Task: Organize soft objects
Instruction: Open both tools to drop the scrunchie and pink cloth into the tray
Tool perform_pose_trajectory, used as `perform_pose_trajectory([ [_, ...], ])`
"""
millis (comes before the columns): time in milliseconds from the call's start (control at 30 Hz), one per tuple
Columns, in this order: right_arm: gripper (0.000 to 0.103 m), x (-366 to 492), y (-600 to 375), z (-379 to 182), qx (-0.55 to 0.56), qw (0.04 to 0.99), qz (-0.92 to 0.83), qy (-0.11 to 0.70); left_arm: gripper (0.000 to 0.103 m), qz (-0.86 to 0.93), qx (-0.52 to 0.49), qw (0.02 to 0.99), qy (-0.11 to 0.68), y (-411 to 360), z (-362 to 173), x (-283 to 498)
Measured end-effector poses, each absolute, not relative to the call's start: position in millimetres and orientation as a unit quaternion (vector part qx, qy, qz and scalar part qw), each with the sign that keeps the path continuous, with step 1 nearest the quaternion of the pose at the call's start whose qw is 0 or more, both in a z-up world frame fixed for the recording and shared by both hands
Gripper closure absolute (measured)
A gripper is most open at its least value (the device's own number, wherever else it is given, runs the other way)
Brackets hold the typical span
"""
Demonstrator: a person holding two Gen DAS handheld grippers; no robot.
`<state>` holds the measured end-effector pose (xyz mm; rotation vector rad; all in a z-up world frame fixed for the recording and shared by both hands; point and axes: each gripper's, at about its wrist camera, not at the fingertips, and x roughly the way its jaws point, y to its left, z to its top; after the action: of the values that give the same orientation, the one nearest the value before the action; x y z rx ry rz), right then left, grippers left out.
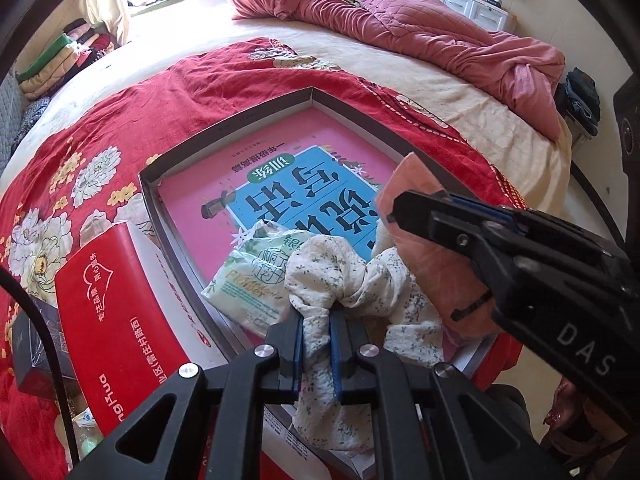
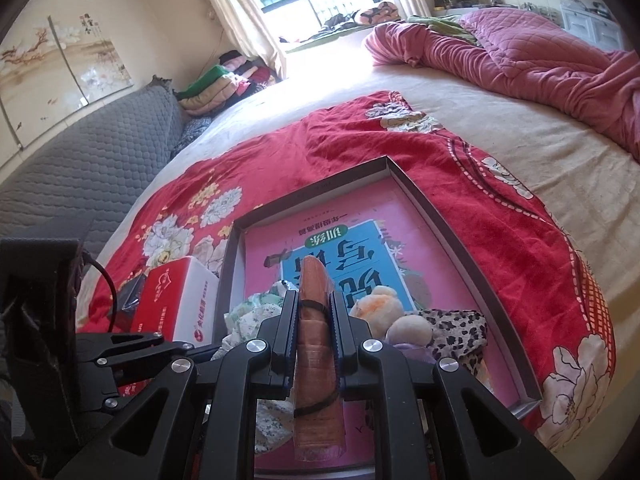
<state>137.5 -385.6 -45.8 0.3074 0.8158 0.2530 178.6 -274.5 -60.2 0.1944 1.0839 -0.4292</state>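
Tongs [image 1: 316, 344] around crumpled floral cloth [image 1: 348, 280]

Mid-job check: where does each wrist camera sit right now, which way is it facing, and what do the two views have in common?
Left wrist: behind the left gripper, looking down into the tray; jaws pinch the floral cloth; the right gripper enters from the right.
Right wrist: behind the right gripper, aimed at the tray; jaws clamp the orange folded cloth; the left gripper shows at left.
Shared: tray, red box, red floral blanket.
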Motion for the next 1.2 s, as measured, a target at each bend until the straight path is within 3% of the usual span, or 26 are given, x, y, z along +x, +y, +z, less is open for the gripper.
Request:
perform_pose_trajectory([
  [300,0.085,146,-380,-60,0.113,0.899,0.107,0.41,0.091,-0.202,0.087,0.829,0.514,-274,-59,180],
  [500,0.075,147,-379,-63,0.106,0.901,0.111,0.406,0.091,-0.204,0.078,0.827,0.518,-274,-59,181],
  [767,0.071,142,-377,-56,0.088,0.908,0.107,0.396,0.091,-0.207,0.073,0.824,0.522,-273,-58,182],
  [900,0.061,138,-382,-50,0.09,0.914,0.099,0.382,0.091,-0.206,0.074,0.824,0.522,-274,-57,182],
  [1200,0.05,129,-401,-36,0.116,0.927,0.071,0.349,0.086,-0.196,0.082,0.825,0.523,-276,-57,182],
])
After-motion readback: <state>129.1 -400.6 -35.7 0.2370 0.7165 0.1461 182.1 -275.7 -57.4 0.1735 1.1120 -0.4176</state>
